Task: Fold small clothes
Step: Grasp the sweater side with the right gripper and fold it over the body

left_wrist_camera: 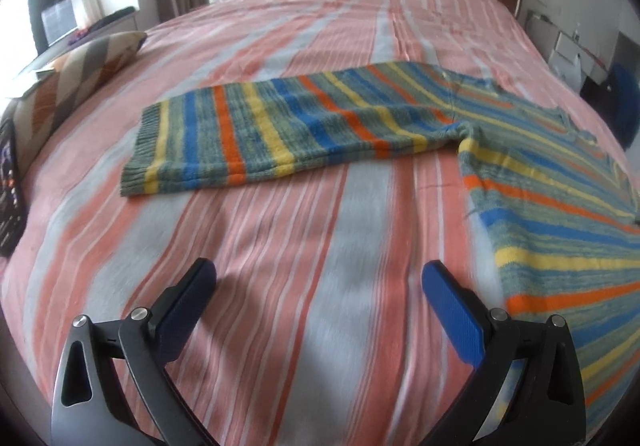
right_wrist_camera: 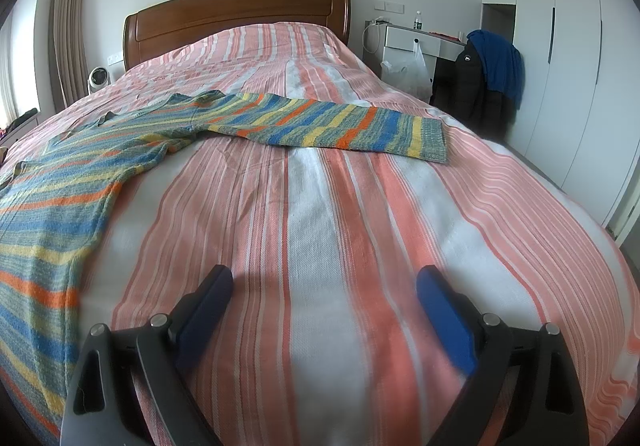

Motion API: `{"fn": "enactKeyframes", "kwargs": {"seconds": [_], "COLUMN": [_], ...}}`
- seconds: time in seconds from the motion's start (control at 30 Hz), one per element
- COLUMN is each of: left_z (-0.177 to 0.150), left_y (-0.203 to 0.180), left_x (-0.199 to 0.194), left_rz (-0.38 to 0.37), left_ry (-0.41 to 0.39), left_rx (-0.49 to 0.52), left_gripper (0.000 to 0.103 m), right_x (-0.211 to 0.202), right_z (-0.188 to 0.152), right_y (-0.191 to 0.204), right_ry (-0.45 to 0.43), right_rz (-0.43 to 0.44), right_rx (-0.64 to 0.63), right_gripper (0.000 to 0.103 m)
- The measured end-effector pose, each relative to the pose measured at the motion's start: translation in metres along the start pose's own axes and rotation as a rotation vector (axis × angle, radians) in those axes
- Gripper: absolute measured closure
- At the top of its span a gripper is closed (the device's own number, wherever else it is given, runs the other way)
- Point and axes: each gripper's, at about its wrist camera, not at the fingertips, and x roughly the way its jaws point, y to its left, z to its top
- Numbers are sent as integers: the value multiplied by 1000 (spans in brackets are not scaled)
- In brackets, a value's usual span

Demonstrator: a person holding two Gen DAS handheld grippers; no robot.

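Note:
A striped knit sweater (left_wrist_camera: 540,182) in green, blue, yellow and orange lies flat on the bed. In the left wrist view its left sleeve (left_wrist_camera: 256,134) stretches out to the left and its body fills the right edge. In the right wrist view the sweater body (right_wrist_camera: 60,206) lies at the left and the other sleeve (right_wrist_camera: 340,126) stretches right. My left gripper (left_wrist_camera: 320,278) is open and empty above the bedspread, below the sleeve. My right gripper (right_wrist_camera: 325,282) is open and empty above the bedspread, right of the body.
The bed has a pink and white striped bedspread (right_wrist_camera: 320,226) and a wooden headboard (right_wrist_camera: 236,14). A patterned cushion (left_wrist_camera: 72,78) lies at the bed's left edge. A chair with a dark jacket (right_wrist_camera: 476,82) and a white wardrobe (right_wrist_camera: 560,46) stand at the right.

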Motion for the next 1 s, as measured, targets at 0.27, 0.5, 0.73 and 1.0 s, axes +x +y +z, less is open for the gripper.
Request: {"fn": "enactKeyframes", "kwargs": {"seconds": [0.27, 0.5, 0.73, 1.0], "left_z": [-13, -15, -21, -25], "left_y": [7, 4, 7, -3], "left_x": [-36, -19, -12, -6], "left_rz": [-35, -40, -8, 51], "left_ry": [-129, -97, -79, -83], "left_rx": [-12, -15, -36, 14], "left_gripper": [0, 0, 0, 0], "right_x": [-12, 13, 100, 163], "right_z": [36, 114, 120, 105], "right_y": [-23, -141, -200, -203], "right_ry": [70, 98, 319, 449], "right_rz": [184, 359, 424, 447], "right_rx": [85, 492, 745, 856], "right_gripper": [11, 14, 44, 82]}}
